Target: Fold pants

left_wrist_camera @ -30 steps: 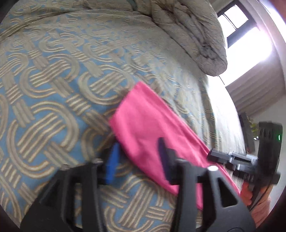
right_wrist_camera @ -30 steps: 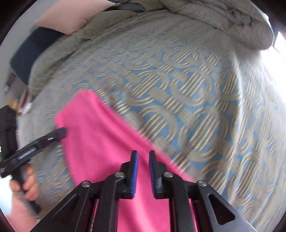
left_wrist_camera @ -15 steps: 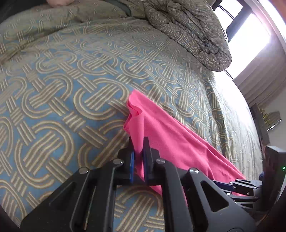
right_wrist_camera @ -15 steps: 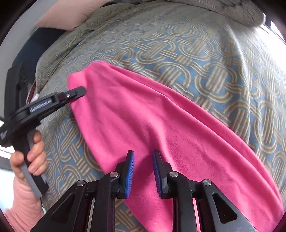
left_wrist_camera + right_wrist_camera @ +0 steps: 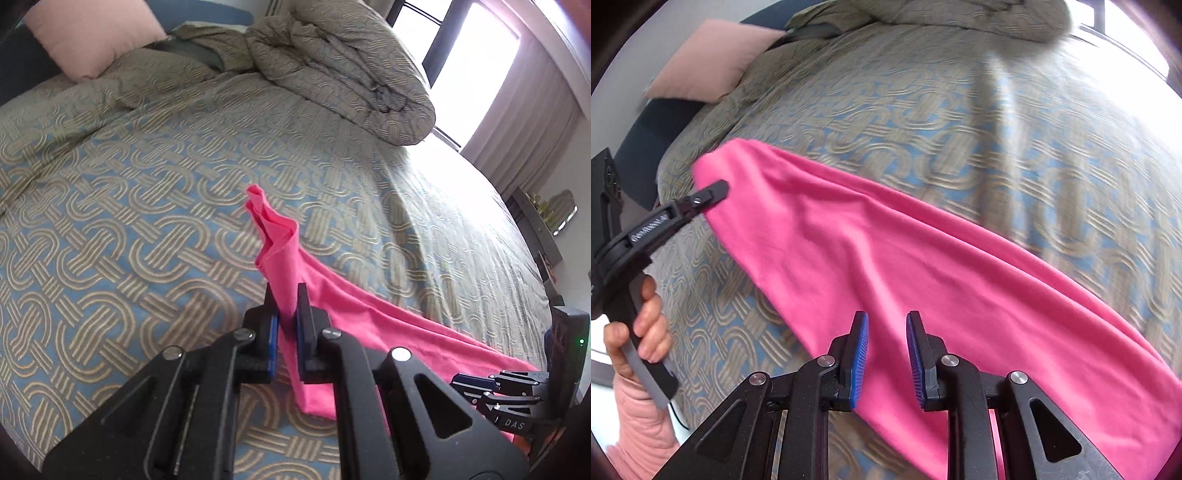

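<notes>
1. While pinched between the blue pads of the left gripper, one end of the pink pants is bunched up and lifted off the patterned bed cover.
2. From that end the pants stretch in a long band across the bed.
3. At their other end, the right gripper has its pads slightly apart over the fabric; whether it holds any is unclear.

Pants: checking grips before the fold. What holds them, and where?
Left gripper pinches the pants at one end's corner. Right gripper is open, holding nothing.
</notes>
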{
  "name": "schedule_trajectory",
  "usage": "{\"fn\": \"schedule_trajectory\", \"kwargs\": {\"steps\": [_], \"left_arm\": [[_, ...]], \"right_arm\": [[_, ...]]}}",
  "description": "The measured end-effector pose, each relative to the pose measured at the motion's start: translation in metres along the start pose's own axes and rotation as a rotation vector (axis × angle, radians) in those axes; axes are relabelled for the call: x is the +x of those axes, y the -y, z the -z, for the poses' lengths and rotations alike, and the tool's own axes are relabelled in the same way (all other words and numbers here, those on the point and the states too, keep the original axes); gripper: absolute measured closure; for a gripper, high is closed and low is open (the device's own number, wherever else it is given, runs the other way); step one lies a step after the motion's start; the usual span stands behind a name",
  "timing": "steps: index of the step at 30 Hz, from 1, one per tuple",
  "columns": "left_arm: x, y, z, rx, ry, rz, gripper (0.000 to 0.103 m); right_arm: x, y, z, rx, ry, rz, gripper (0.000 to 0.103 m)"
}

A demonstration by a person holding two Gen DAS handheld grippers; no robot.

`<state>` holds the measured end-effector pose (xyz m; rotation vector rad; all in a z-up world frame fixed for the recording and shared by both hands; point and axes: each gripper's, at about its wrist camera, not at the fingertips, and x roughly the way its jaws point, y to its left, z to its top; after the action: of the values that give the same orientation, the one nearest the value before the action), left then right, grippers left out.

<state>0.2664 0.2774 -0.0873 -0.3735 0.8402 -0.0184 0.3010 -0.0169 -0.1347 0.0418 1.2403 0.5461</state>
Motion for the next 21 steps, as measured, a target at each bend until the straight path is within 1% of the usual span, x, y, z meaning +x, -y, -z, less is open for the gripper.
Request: {"fn": "schedule_trajectory", "kwargs": {"steps": [3,7,11,16,21], "left_arm": [[-0.006,0.024,0.0,0.052,0.002,0.02,0.094],[-0.005,0.059,0.006,0.125,-0.022,0.032,0.094],[-0.005,0.093,0.018,0.191,-0.046,0.065,0.094],[-0.007,0.142,0.043,0.277,-0.082,0.11,0.094],[-0.002,0.18,0.076,0.313,-0.148,0.179,0.094]], "right_arm": [[-0.015,0.023,0.015,0.059,0.017,0.014,0.082],[-0.031,0.055,0.038,0.141,0.04,0.03,0.082],[-0.051,0.088,0.065,0.219,0.066,0.029,0.082],[-0.063,0.117,0.091,0.29,0.101,-0.003,0.082],[-0.07,0.137,0.109,0.335,0.131,-0.041,0.082]]}}
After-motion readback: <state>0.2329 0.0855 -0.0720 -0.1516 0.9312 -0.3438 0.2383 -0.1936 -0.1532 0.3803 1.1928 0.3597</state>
